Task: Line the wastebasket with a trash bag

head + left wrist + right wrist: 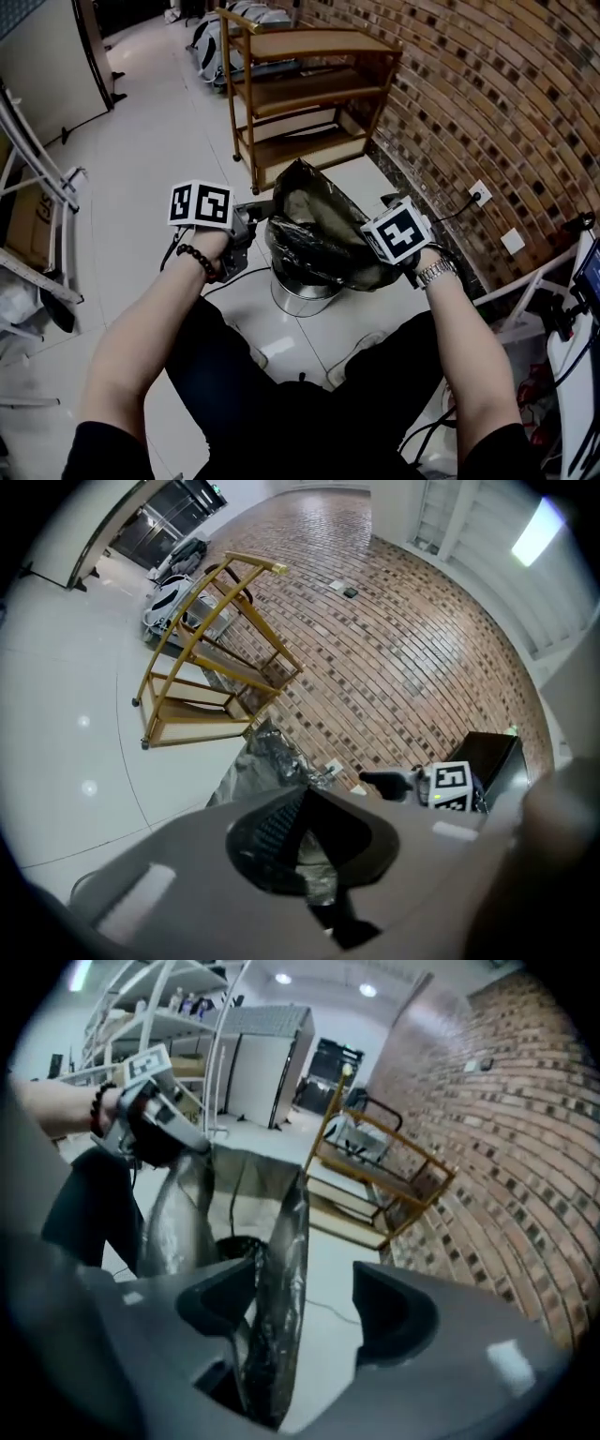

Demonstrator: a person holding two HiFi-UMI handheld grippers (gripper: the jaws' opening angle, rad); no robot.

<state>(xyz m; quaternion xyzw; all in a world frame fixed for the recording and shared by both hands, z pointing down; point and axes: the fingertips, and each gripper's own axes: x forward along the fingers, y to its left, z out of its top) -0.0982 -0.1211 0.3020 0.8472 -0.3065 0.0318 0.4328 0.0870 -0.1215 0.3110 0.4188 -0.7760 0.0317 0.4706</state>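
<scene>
A black trash bag stands open over a round metal wastebasket on the tiled floor. My left gripper is shut on the bag's left rim; in the left gripper view the crinkled film is pinched between the closed jaws. My right gripper is at the bag's right rim. In the right gripper view its jaws stand wide open, with a fold of the bag hanging between them against the left jaw, not pressed. The basket's dark mouth shows below.
A wooden shelf cart stands just behind the basket, and a brick wall with a socket runs along the right. A cable lies on the floor by the basket. A white frame is at the left. My legs are close behind the basket.
</scene>
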